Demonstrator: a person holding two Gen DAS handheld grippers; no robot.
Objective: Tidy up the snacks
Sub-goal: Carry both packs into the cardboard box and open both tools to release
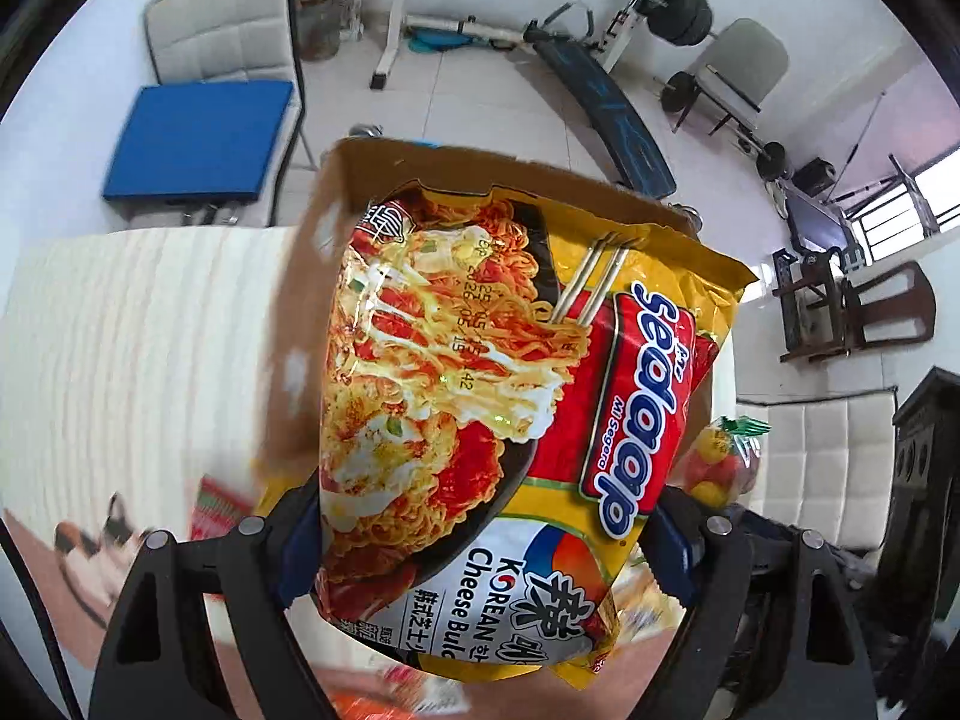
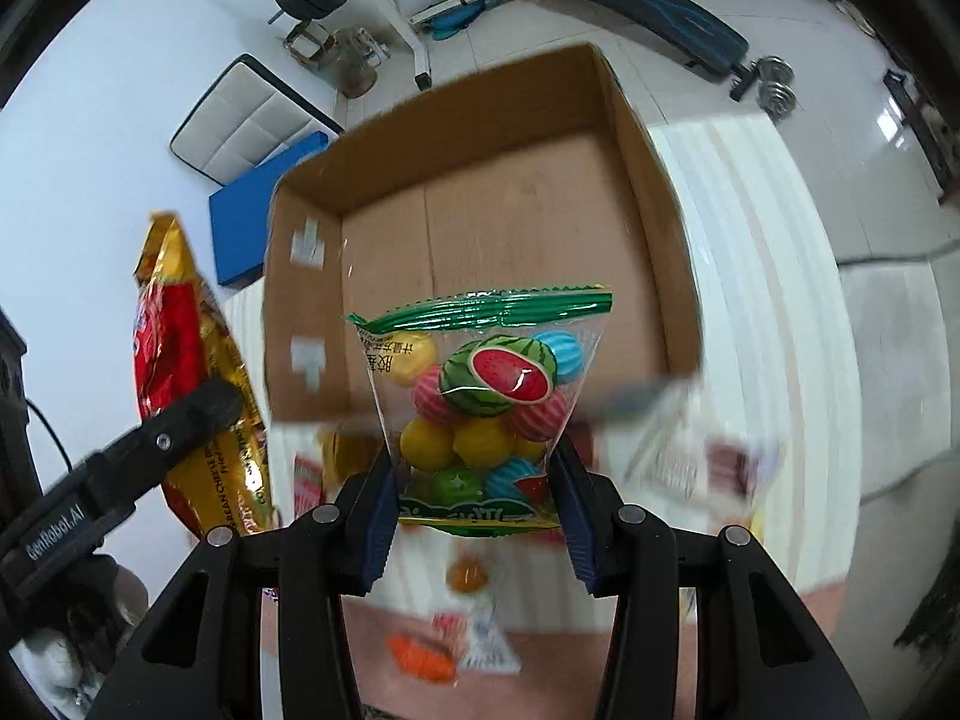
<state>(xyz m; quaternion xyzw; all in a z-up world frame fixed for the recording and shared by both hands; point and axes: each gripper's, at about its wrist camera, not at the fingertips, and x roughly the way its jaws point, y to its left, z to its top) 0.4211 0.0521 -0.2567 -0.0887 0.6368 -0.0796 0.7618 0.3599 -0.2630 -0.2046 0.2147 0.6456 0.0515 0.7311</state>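
Observation:
My left gripper is shut on a yellow and red Sedaap noodle packet and holds it up in front of the open cardboard box. My right gripper is shut on a clear bag of coloured gum balls with a green top seal and a watermelon picture, held just before the box, whose inside looks empty. The noodle packet and the left gripper's finger show at the left of the right wrist view. The candy bag shows at the right of the left wrist view.
The box stands on a white table. Several small snack packets lie blurred on the table's near part below the grippers. Behind are a chair with a blue cushion, a weight bench and other chairs.

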